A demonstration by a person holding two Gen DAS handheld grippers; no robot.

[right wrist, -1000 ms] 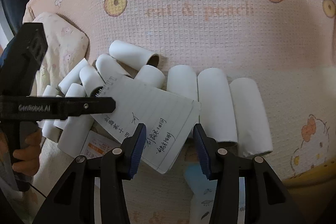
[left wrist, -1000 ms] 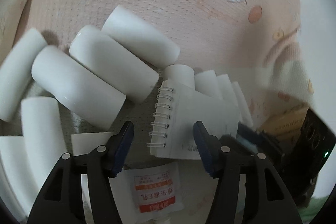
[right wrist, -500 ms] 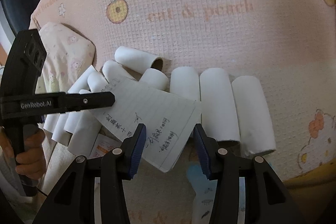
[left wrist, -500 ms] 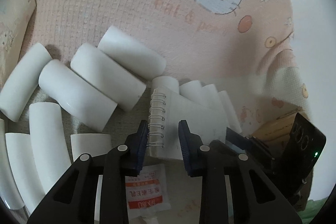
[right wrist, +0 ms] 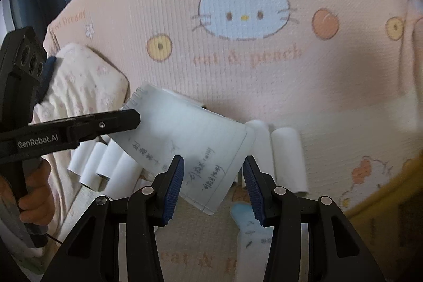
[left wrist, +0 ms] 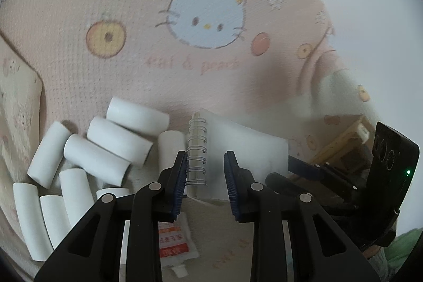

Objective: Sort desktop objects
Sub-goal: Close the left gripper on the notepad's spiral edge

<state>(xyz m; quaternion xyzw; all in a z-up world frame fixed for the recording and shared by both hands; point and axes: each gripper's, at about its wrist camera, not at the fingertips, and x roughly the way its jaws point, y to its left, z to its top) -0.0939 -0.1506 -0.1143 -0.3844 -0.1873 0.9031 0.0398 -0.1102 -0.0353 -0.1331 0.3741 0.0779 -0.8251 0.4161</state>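
Note:
A small spiral notebook [left wrist: 238, 149] with handwriting on its lined page [right wrist: 185, 134] hangs lifted above the pink cartoon-cat mat [left wrist: 132, 4]. My left gripper [left wrist: 205, 160] is shut on its spiral-bound end, with the coil against the left pad. From the right wrist view, that gripper's finger [right wrist: 124, 120] lies across the spiral edge. My right gripper [right wrist: 212, 161] is shut on the notebook's opposite near corner. Several white paper rolls [left wrist: 113, 142] lie scattered on the mat below, and more rolls [right wrist: 288, 157] lie side by side.
A red-and-white sachet [left wrist: 171, 242] lies flat under the left gripper. A pale blue packet [right wrist: 248, 229] sits under the right one. A floral cushion [right wrist: 79, 81] is at the left, a cardboard box [left wrist: 341, 147] at the right. A hand [right wrist: 34, 192] grips the left handle.
The left jaws closed from wide open onto the notebook's spiral edge. Both grippers then rose, lifting the notebook off the rolls, which stayed on the mat.

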